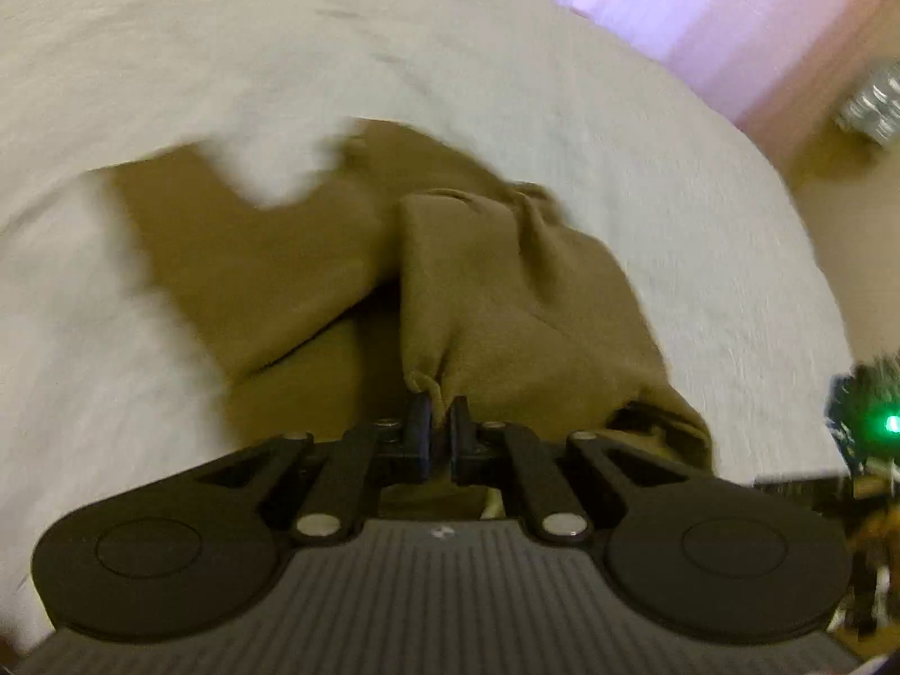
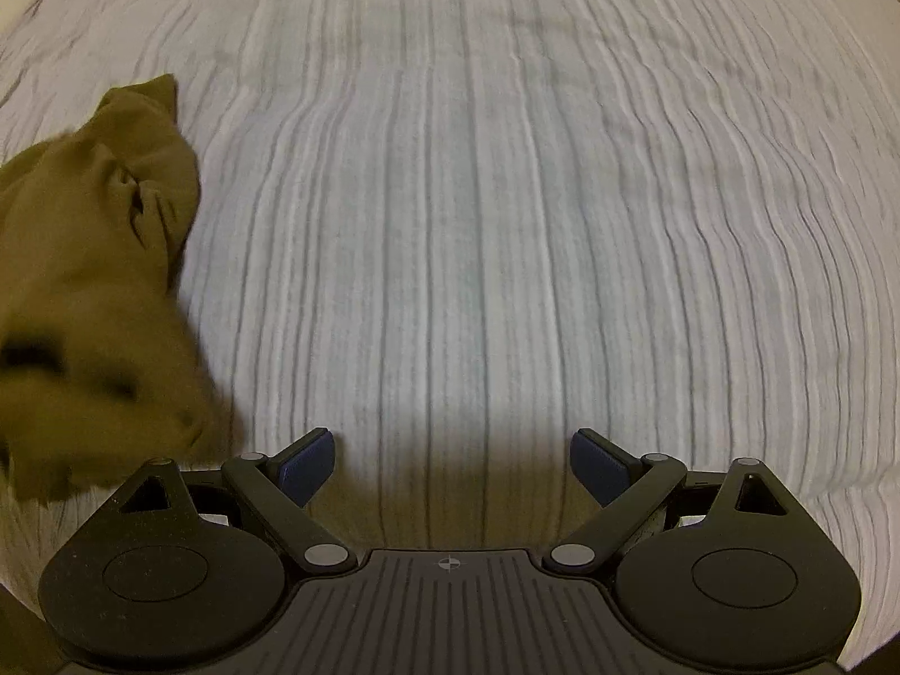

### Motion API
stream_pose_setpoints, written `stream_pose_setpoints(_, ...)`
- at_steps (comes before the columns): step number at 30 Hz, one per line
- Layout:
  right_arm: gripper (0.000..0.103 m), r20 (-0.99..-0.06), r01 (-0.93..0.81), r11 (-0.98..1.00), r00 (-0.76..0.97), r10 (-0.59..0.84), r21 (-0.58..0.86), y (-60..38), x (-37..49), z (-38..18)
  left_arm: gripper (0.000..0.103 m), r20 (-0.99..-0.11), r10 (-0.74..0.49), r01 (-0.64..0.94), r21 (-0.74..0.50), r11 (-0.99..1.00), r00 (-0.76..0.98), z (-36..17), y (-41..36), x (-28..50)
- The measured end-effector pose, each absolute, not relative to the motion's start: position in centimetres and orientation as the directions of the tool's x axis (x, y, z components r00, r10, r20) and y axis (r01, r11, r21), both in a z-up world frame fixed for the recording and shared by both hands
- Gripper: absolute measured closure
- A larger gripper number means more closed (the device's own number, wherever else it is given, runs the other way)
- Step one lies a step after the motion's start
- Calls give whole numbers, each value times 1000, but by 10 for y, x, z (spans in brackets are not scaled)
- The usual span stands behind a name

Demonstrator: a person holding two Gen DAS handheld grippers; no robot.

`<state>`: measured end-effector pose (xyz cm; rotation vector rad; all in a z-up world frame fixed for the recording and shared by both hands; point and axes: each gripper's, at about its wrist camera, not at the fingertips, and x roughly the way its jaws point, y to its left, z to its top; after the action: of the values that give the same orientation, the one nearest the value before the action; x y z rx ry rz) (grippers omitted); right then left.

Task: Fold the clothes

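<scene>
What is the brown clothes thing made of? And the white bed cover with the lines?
The brown garment looks like soft, matte knit fabric, maybe cotton: it bunches into limp folds where the left gripper pinches it. The white bed cover looks like woven cloth with raised, crinkled ribs, not shiny. Exact fibres cannot be told.

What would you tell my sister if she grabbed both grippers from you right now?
Left gripper: jaws shut on a bunched edge of the brown garment, lifting it off the bed.
Right gripper: jaws wide open, holding nothing, over bare white bedspread.
The garment sits crumpled to the right gripper's left, partly blurred.
Done: one edge is gripped; no neat fold shows yet.
Left: probably catch another edge with the right gripper, spread the garment flat, then fold it.
</scene>
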<state>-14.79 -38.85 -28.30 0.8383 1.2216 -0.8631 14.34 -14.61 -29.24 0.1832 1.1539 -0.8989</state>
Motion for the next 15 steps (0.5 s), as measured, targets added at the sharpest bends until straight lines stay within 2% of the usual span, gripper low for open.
stream_pose_setpoints(4, 10, -974, 870, 481, 191, -119, 111, -398, -127, -278, 99, -898, -377, 585, -184, 790, 227, -273, -50, 157)
stream_pose_setpoints(6, 10, -965, 853, 503, 229, -128, 136, -404, -116, -275, 98, -903, -371, 579, -188, 793, 215, -271, -32, 163)
stream_pose_setpoints(8, 10, -954, 835, 526, 267, -135, 159, -409, -104, -273, 93, -886, -414, 588, -225, 777, 208, -278, -36, 166)
stream_pose_setpoints(9, 10, -948, 826, 537, 286, -139, 171, -412, -98, -271, 85, -875, -436, 591, -243, 769, 209, -282, -39, 167)
stream_pose_setpoints(10, 10, -942, 816, 548, 305, -142, 182, -415, -93, -270, 72, -864, -458, 593, -260, 762, 210, -286, -43, 169)
stream_pose_setpoints(12, 10, -928, 796, 571, 343, -147, 204, -420, -81, -267, 63, -839, -502, 598, -295, 745, 211, -294, -50, 172)
stream_pose_setpoints(14, 10, -912, 773, 592, 381, -150, 225, -426, -69, -265, 60, -826, -526, 588, -325, 740, 205, -304, -58, 181)
stream_pose_setpoints(15, 9, -898, 757, 601, 417, -144, 255, -430, -61, -261, 54, -824, -530, 581, -336, 741, 200, -311, -60, 186)
